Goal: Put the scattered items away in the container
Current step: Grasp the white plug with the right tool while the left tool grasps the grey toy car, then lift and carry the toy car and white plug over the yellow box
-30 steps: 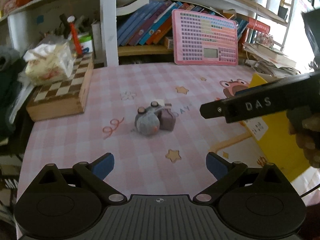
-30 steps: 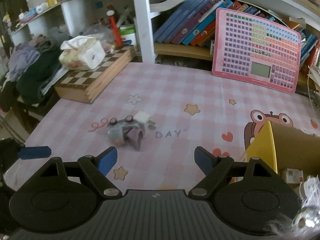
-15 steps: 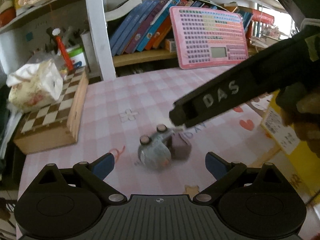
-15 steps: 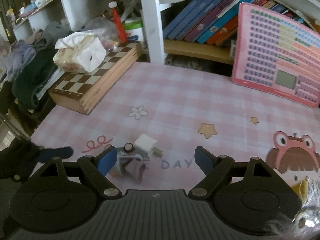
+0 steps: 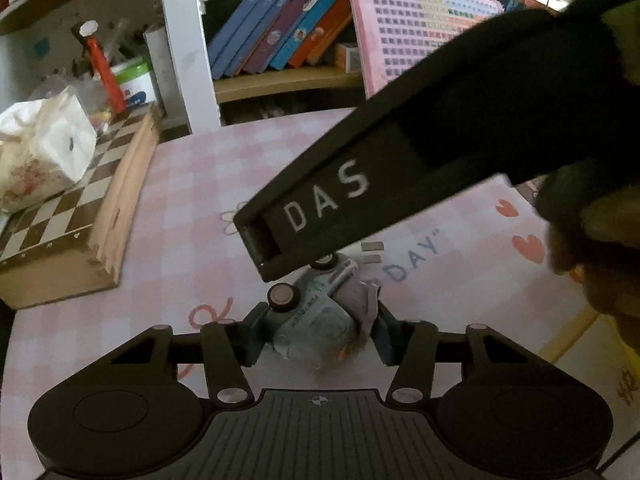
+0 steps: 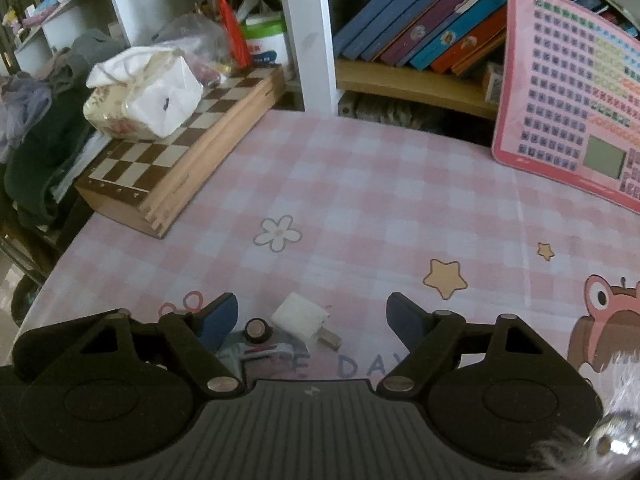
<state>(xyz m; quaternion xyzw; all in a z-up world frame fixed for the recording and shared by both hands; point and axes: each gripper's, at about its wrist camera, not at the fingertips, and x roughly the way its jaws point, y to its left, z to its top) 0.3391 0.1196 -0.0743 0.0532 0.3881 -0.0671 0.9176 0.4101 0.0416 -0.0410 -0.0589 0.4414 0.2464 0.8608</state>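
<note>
- Left wrist view: left gripper has its jaws narrowed onto the toy car, pads against both sides, car not yet lifted off the pink checked table.
- Right gripper hangs jaws wide, empty, over the white charger plug just beside the car.
- Container not identifiable in either view; judged: two items outstanding, tidying unfinished.

A child's room at home, pink checked counter with cartoon stars and flowers, shelf of children's books, pink learning tablet, wooden chessboard box, tissue pack, heaped clothes
</note>
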